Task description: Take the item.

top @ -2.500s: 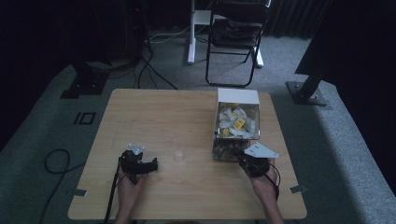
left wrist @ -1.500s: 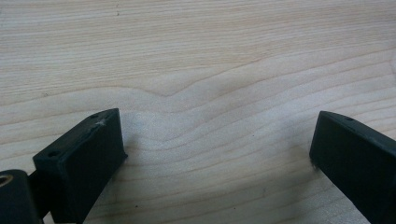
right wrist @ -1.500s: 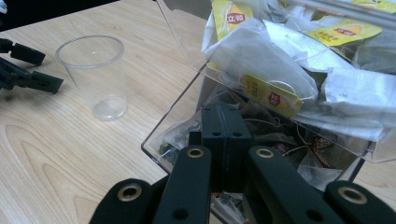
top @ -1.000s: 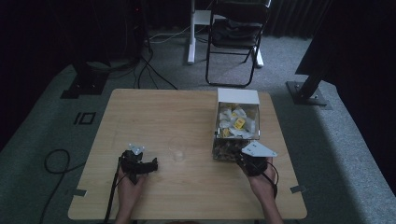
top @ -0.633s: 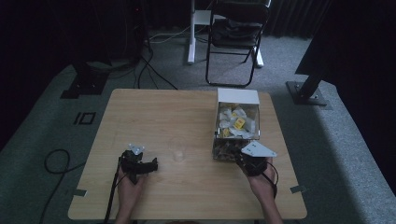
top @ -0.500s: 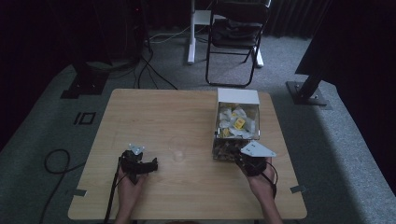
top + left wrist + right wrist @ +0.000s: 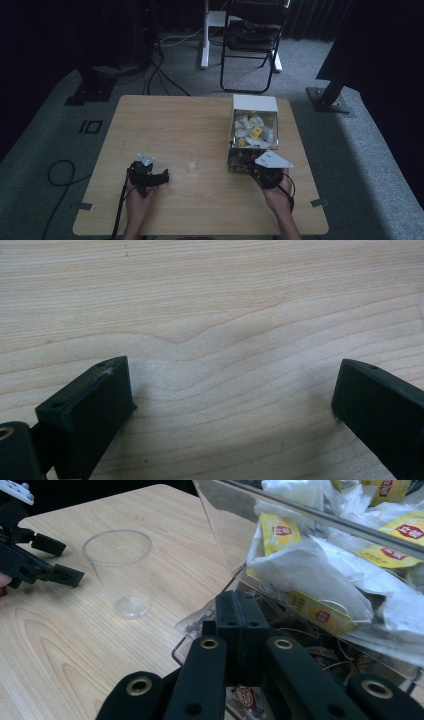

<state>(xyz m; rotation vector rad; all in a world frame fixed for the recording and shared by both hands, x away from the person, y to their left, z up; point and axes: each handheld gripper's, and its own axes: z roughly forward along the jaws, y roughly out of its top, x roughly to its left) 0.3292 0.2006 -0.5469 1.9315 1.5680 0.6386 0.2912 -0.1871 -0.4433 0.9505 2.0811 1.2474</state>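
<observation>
In the high view, the left gripper (image 7: 159,177) is seen resting on the wooden table (image 7: 160,120), with a clear plastic cup (image 7: 190,159) standing just beyond and to the right of its fingertips, while the right gripper (image 7: 256,170) is held against the near end of a clear box (image 7: 253,131) filled with tea bags (image 7: 256,132). In the left gripper view, the jaws are seen spread wide over bare wood, nothing held between them. In the right gripper view, the jaws are seen pressed fully together at the box's lower edge; whether anything is pinched cannot be told, and the cup stands well off to the left of the fingertips.
</observation>
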